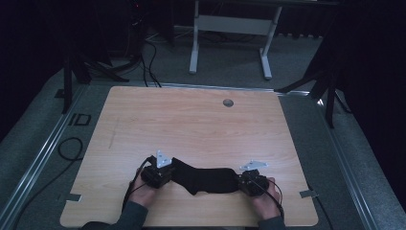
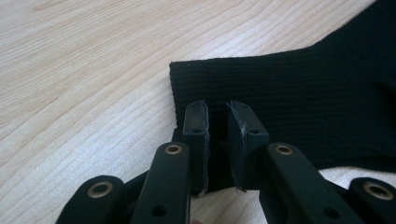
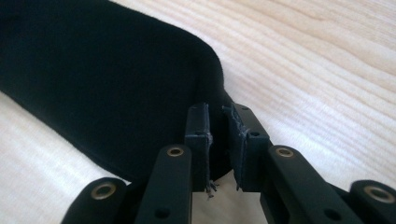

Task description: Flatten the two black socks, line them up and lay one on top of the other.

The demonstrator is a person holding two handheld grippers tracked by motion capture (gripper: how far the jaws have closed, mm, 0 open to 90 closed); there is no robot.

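Observation:
A black sock lies stretched along the wooden table's near edge, between my two grippers. My left gripper is at its cuff end. In the left gripper view the ribbed cuff runs in between the jaws of the left gripper, which stand narrowly apart with dark fabric filling the gap. My right gripper is at the toe end. In the right gripper view the rounded toe reaches into the slim gap of the right gripper, and pale table shows through the gap's lower part.
A round grommet hole sits near the table's far edge. Tape tabs mark the left side and the right side. Cables lie on the grey floor at the left. A white desk frame stands behind.

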